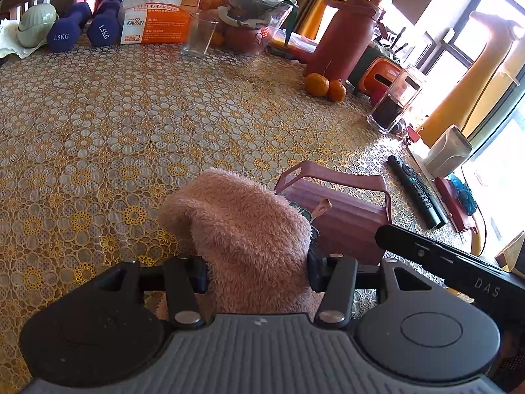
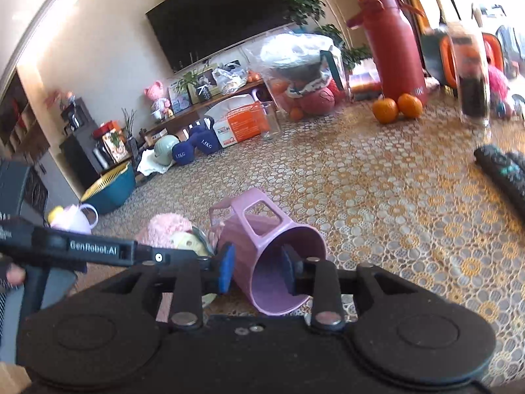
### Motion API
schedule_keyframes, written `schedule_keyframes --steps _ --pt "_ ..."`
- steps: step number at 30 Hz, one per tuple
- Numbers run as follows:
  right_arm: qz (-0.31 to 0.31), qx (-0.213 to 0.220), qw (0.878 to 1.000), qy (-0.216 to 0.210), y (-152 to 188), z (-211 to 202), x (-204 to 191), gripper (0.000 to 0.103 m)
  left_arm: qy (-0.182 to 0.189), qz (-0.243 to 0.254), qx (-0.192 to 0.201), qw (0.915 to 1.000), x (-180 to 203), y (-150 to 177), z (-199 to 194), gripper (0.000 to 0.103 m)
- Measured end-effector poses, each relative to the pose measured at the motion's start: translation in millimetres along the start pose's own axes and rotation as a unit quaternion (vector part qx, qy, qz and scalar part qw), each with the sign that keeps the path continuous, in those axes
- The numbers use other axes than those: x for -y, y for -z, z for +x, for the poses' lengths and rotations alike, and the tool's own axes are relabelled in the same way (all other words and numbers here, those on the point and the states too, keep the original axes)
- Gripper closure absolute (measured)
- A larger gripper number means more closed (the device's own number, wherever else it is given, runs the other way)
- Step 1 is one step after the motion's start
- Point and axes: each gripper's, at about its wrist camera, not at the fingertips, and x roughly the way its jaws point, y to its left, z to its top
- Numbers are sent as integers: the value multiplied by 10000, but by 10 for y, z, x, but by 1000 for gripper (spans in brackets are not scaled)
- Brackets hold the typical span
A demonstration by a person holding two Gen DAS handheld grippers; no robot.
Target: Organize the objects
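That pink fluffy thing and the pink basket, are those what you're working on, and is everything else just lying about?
In use:
pink fluffy cloth, clamped by the left gripper
pink basket lying on its side, its rim wall between the right gripper jaws

Lying about:
dumbbells
tissue box
oranges
red flask
remote control

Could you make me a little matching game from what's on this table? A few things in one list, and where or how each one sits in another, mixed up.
Things:
1. fluffy pink toy
2. pink cup
3. two oranges
4. dumbbells

States:
A. lying on its side, rim between the right gripper fingers
B. at the foot of the red flask
C. held in the left gripper
D. beside the tissue pack, at the table's far edge

Pairs: 1-C, 2-A, 3-B, 4-D
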Motion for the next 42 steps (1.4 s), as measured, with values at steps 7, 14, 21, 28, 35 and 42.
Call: schedule_keyframes --steps 7,14,21,28,35,42 --pt "218 53 9997 -10 -29 71 71 92 94 73 121 9999 9 -8 -245 51" --pt "-342 19 9994 58 49 57 -35 94 474 162 437 9978 160 -130 -578 51" --pt "-629 7 9979 146 60 62 -109 94 798 659 581 9929 567 -216 -601 51" --pt "-863 2 9961 187 70 56 -154 94 605 739 314 9949 630 -222 -270 51" --pt "-983 21 9950 146 79 50 -155 93 755 527 308 9953 487 -268 -263 51" --pt "-989 13 9950 150 88 43 -140 93 470 321 336 9978 335 -311 -257 51"
